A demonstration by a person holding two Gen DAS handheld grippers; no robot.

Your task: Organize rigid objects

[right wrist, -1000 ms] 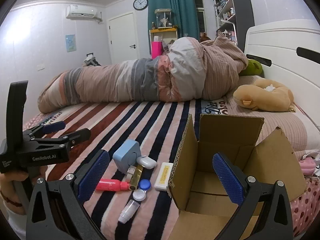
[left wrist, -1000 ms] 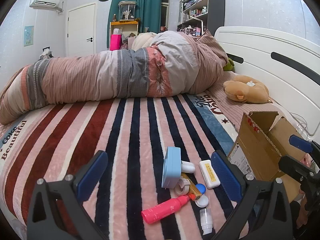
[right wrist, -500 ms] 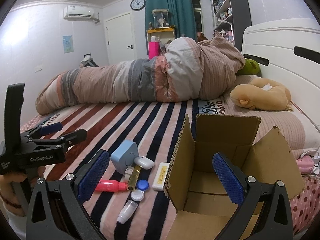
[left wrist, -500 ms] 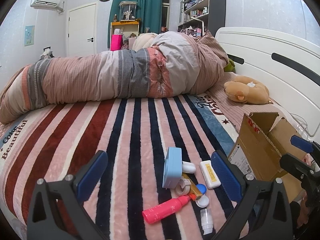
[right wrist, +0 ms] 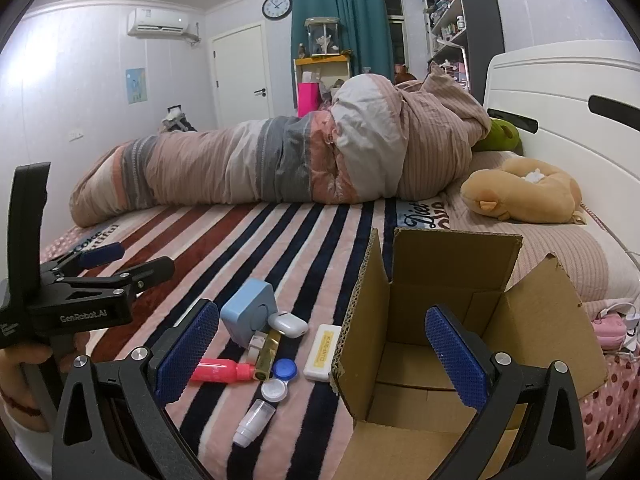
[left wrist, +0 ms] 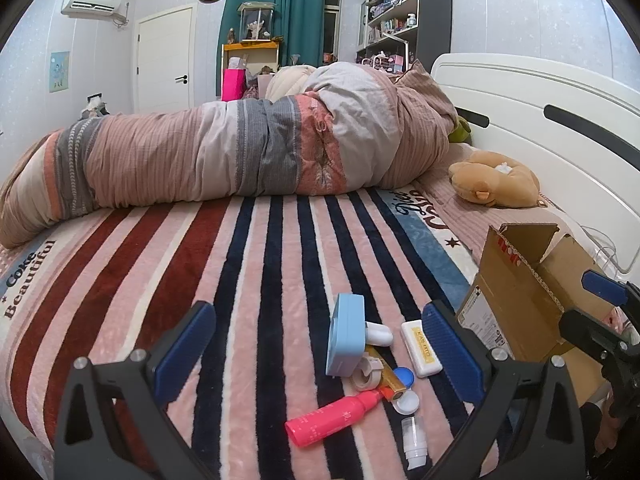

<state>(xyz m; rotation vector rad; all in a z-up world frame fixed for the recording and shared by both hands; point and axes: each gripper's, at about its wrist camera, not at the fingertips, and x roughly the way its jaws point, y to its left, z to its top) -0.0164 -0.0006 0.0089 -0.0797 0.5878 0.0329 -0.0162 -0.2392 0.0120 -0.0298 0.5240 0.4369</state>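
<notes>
Small items lie in a cluster on the striped bed: a light blue square box [left wrist: 345, 334] [right wrist: 249, 311], a white earbud case [right wrist: 287, 324], a white flat case [left wrist: 421, 347] [right wrist: 323, 351], a pink bottle [left wrist: 334, 416] [right wrist: 220, 371], a gold tube [right wrist: 267, 353], a blue and white lens case [right wrist: 280, 379] and a small clear bottle [left wrist: 414, 441] [right wrist: 254, 421]. An open cardboard box [left wrist: 528, 300] [right wrist: 444, 344] stands to their right. My left gripper [left wrist: 318, 356] is open and empty above the cluster. My right gripper [right wrist: 320, 356] is open and empty at the box's left wall.
A rolled quilt [left wrist: 240, 152] lies across the far side of the bed. A tan plush toy [left wrist: 496, 180] rests by the white headboard [left wrist: 540, 120]. A pink item with a cable [right wrist: 608, 326] lies right of the box.
Both grippers have shifted only slightly; the view barely drifts. Nothing was picked up or moved.
</notes>
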